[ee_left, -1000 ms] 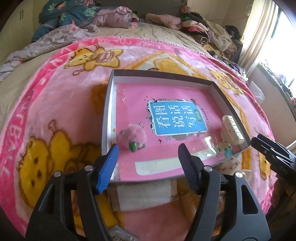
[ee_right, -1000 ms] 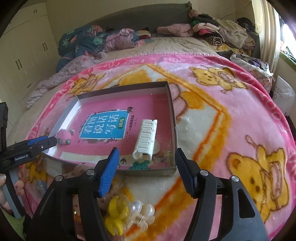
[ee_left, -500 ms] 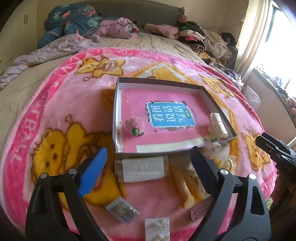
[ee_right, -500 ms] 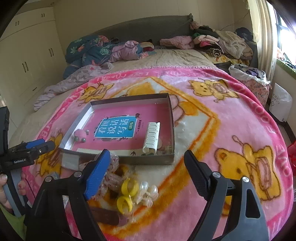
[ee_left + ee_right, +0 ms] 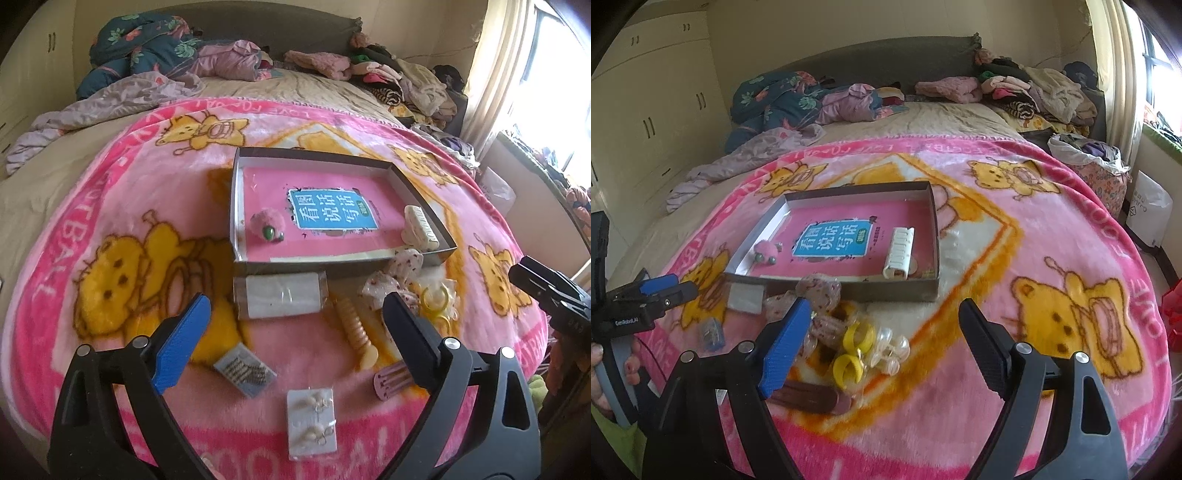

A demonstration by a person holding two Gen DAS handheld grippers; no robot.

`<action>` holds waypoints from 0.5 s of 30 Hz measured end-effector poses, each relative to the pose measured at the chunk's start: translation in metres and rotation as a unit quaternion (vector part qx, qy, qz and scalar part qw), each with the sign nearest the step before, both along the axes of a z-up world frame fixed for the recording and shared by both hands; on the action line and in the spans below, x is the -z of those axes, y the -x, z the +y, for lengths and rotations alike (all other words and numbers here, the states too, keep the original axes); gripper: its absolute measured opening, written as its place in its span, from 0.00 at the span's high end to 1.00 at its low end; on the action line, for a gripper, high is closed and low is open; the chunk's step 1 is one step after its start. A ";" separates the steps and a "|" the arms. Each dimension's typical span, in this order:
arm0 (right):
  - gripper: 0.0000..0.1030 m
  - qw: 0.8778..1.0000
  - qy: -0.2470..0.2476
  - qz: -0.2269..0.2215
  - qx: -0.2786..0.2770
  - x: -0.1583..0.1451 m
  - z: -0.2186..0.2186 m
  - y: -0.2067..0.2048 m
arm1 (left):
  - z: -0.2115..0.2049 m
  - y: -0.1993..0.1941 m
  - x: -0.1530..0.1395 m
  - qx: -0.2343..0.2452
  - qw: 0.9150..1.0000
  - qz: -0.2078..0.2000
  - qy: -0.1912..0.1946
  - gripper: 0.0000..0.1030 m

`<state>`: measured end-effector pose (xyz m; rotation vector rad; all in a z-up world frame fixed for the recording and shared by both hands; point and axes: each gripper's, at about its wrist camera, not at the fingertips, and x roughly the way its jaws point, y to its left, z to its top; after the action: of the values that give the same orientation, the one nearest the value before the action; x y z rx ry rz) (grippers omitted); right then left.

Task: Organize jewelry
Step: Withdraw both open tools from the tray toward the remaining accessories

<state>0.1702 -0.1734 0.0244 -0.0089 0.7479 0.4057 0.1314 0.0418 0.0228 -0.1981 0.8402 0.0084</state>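
Left wrist view: left gripper point(image 5: 295, 321) spread wide, jaws just opened, nothing between; likewise right gripper point(image 5: 882, 325). Beyond: earring card point(image 5: 312, 424), clips and rings loose on blanket point(image 5: 110, 206), awaiting sorting. Farther: box point(image 5: 236, 206) holding pompom point(image 5: 266, 221) and white clip point(image 5: 421, 230), apparently already sorted.

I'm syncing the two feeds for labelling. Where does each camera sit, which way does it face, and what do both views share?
Left wrist: on the left tongs, angled down over the blanket at the shallow box; its own open fingers show, the right tongs at the right edge.
Right wrist: on the right tongs, angled down at the box from its right; open fingers show, plus the left tongs and hand.
Shared: box, white hair claw, pink pompom, yellow rings.
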 end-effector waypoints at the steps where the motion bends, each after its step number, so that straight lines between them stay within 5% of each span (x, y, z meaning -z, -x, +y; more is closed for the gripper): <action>1: 0.21 1.000 0.001 0.001 -0.001 0.001 0.000 0.001 | 0.000 0.002 0.000 0.000 1.000 0.000 0.001 0.15; 15: 0.21 1.000 0.003 0.026 -0.016 0.026 0.002 0.030 | -0.015 0.027 0.006 0.010 1.000 0.006 -0.001 0.15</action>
<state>0.1398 -0.1713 -0.0013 -0.0150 0.8016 0.4360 0.1043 0.0269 0.0166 -0.1883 0.8550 -0.0087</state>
